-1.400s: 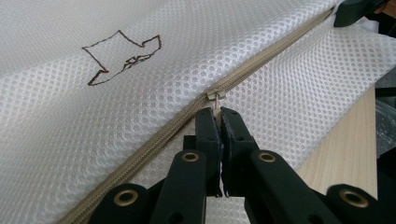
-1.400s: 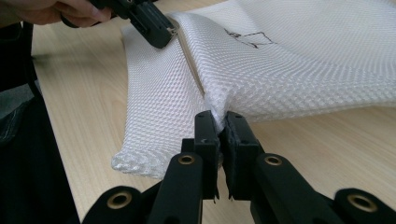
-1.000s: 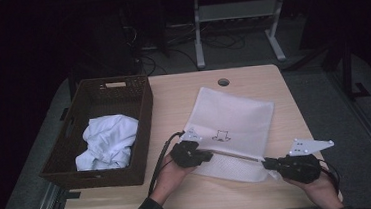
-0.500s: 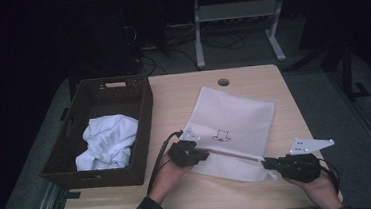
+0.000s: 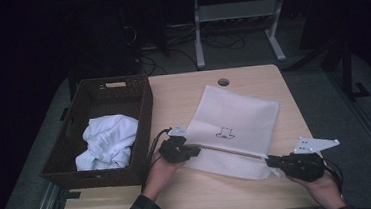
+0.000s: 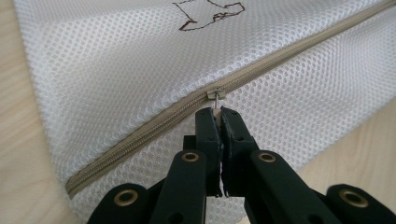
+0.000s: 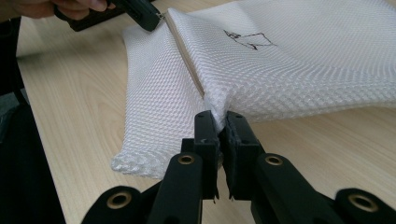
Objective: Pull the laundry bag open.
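High view overhead; gripper views close; share mesh bag [image 5: 235,125].

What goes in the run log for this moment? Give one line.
left gripper: shut on zipper pull | right gripper: shut on mesh bag end | basket: white cloth

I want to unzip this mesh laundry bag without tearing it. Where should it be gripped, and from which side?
Pinch the small metal zipper pull, coming from the person's side as the left gripper does; it sticks out of the flat mesh bag. The right gripper anchors the zipper's far end, keeping it taut.

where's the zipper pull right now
In the left gripper view, the zipper pull sits mid-zipper on the mesh bag, pinched by the left gripper.
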`<state>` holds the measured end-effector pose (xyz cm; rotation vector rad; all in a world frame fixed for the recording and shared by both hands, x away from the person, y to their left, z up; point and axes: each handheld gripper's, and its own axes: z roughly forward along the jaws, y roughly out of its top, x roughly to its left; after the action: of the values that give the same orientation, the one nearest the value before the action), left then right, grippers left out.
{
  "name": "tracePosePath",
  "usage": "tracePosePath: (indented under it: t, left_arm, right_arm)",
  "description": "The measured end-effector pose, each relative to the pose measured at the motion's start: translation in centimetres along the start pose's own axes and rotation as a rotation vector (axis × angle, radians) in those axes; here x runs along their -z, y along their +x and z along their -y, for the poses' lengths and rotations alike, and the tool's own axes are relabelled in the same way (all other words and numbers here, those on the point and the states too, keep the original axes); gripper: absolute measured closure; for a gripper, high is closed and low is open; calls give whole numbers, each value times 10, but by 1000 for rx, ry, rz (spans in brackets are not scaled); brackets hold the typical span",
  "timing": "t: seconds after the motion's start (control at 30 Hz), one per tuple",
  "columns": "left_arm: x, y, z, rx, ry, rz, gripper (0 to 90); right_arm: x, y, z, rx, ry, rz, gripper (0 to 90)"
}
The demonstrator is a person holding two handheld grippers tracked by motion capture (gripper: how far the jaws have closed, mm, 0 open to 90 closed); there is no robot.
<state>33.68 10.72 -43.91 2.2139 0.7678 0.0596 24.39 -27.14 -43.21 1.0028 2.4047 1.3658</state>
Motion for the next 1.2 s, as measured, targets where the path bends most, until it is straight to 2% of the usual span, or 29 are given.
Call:
tracePosePath:
  t: [0.07,0.1,0.13,0.17,0.2,0.3,0.37,0.47,0.5,0.53,0.6,0.63,0.67,0.7,0.73,0.77,0.8,0.87,0.93,0.97,1.0,1.03,1.1,1.13,1.2]
  left_arm:
    - [0,2,1,5,-1,14,871]
    - [0,2,1,1,7,-7,871]
    - [0,4,2,-11,24,-48,871]
    - [2,13,6,33,11,-41,871]
    - [3,14,7,40,4,-33,871]
    - [4,12,5,18,13,-55,871]
    - [4,13,6,24,8,-41,871]
    - [4,15,6,27,8,-45,871]
    - [3,17,7,48,8,-46,871]
    - [2,16,6,39,19,-67,871]
    - [1,16,7,37,26,-74,871]
    - [3,20,9,40,43,-132,871]
    - [3,20,9,40,43,-132,871]
    - [8,30,13,106,9,-89,871]
    - [8,30,13,106,9,-89,871]
    - [8,26,11,76,22,-113,871]
    - [7,25,10,68,29,-119,871]
    - [6,27,11,83,23,-95,871]
    - [5,29,12,76,49,-164,872]
    - [5,32,14,97,47,-163,872]
    - [4,34,15,130,32,-135,872]
    - [2,32,14,113,38,-148,871]
    - [2,32,14,113,38,-148,871]
    - [-2,30,11,97,39,-153,871]
    - [-2,30,9,104,15,-129,870]
  right_arm:
    - [-1,0,0,2,1,1,835]
    - [-1,0,0,1,0,1,835]
    - [0,0,0,2,1,8,835]
    - [3,-2,1,-6,-1,21,835]
    - [4,-4,2,-14,-4,22,835]
    - [3,-4,2,-13,-1,22,835]
    - [4,-4,2,-14,-3,22,835]
    - [5,-4,2,-13,-2,27,835]
    - [4,-4,2,-15,-3,23,835]
    - [3,-3,1,-8,2,25,835]
    - [1,-1,0,3,14,33,835]
    - [2,-2,0,3,16,42,836]
    - [3,-2,0,1,17,55,836]
    - [5,-5,2,-5,14,58,836]
    - [6,-7,3,-18,8,49,836]
    - [6,-7,4,-21,10,49,836]
    - [5,-7,4,-15,15,54,836]
    - [6,-8,4,-14,16,60,837]
    - [8,-10,4,-23,18,77,837]
    - [9,-12,5,-23,25,94,837]
    - [11,-15,7,-34,24,105,837]
    - [11,-17,8,-52,21,103,837]
    - [10,-18,10,-56,31,112,837]
    - [9,-20,10,-54,37,124,836]
    - [13,-24,11,-61,19,126,834]
